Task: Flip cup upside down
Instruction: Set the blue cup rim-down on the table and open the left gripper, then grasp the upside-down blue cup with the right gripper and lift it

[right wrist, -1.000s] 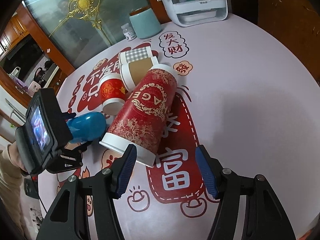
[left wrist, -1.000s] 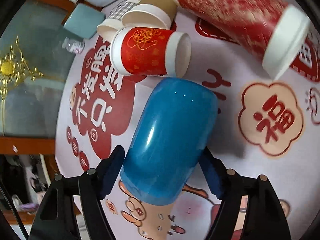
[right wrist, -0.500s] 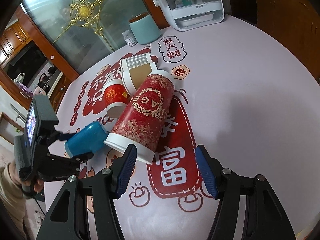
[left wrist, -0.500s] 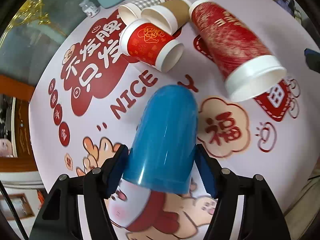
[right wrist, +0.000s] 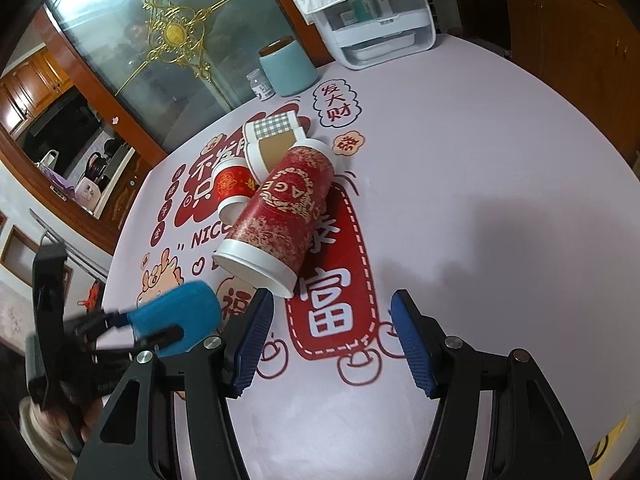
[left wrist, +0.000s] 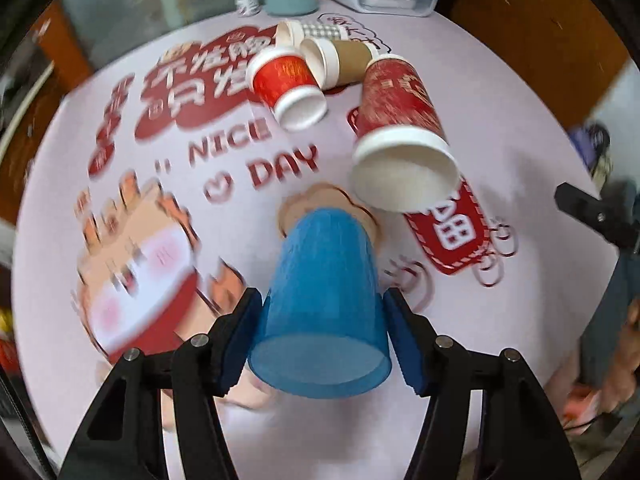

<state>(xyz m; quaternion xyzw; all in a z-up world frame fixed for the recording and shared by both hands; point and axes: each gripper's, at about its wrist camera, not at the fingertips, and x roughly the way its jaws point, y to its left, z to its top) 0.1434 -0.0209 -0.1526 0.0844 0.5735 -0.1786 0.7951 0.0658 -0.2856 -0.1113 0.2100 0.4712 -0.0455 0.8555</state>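
Blue translucent plastic cup (left wrist: pixel 320 304) clamped between blue pads of left tool (left wrist: pixel 322 340), raised off worktop (left wrist: pixel 500 92), just this side of big red paper cup (left wrist: pixel 400 128) lying on its side. Cup blurred; wide end nearest camera, whether rim or base unclear. Right tool (right wrist: pixel 328 336) apart, holding nothing.

A cluster of paper cups blocks the tablecloth's (right wrist: pixel 500 184) middle: a large red cup (right wrist: pixel 280 216) lies on its side, a small red cup (right wrist: pixel 231 192), a brown cup (right wrist: pixel 272 148) and a checked cup (right wrist: pixel 274 126) packed behind it. A teal canister (right wrist: pixel 286 66) and white box (right wrist: pixel 376 28) line the far edge. Bare cloth lies open to the right and near side.
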